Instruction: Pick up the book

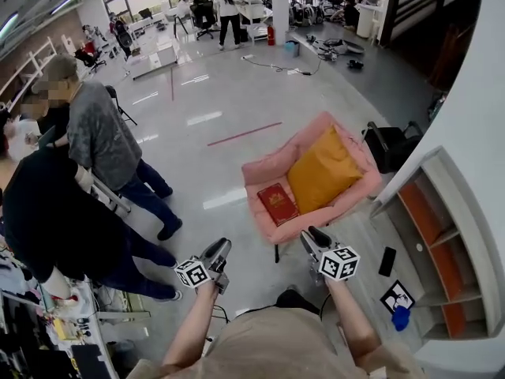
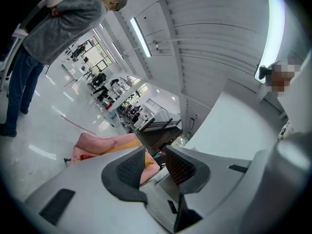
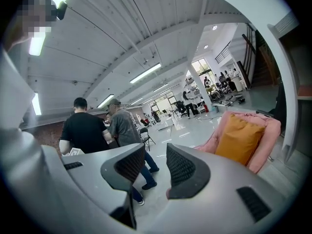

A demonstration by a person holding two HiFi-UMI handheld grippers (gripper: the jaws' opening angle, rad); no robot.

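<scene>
Two bystanders [image 1: 99, 136] stand well left of the pink chair [image 1: 260, 169], clear of the approach. The left gripper [image 1: 221, 251] is off the chair's front-left corner and points level; its jaws show a narrow gap with nothing between them. The red book [image 1: 277, 203] lies flat on the left side of the chair seat. It sits there because the yellow cushion [image 1: 323, 168] fills the rest, so I'd guess its front edge is the reachable one. The right gripper [image 1: 310, 237] is just short of the chair's front edge, tipped slightly down toward the seat, jaws also narrow and empty. This reads as an approach, no contact yet.
</scene>
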